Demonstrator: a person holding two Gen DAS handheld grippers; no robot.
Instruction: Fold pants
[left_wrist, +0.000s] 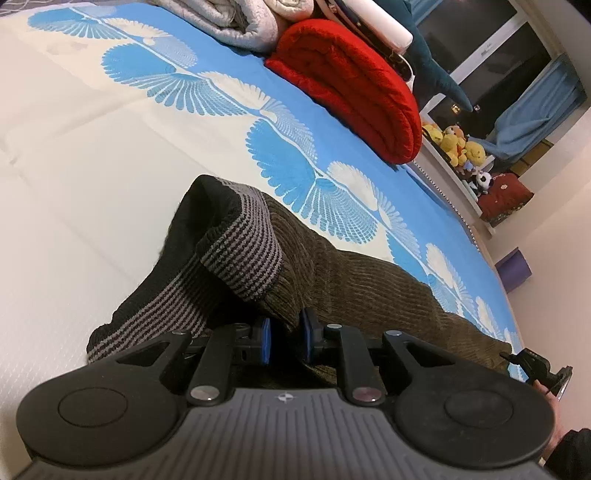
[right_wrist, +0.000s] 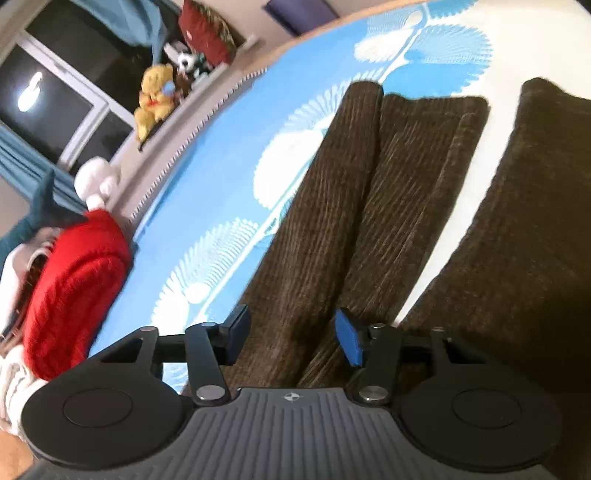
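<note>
At lower centre, left gripper (left_wrist: 286, 334) pinches the pants (left_wrist: 332, 280) by the waistband (left_wrist: 236, 254) — right gripper (right_wrist: 291, 338) gapes empty; lift evenly.

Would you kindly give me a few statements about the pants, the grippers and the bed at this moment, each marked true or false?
1. The left gripper has its fingers closed on the pants near the striped waistband. True.
2. The right gripper is clamped on a pant leg. False: its fingers stand wide apart, with the brown fabric lying between them.
3. The pants are blue denim. False: they are brown and ribbed, like corduroy.
4. A folded red blanket lies on the bed beyond the pants. True.
5. The bed cover is plain white. False: it is cream and blue with a fan pattern.
</note>
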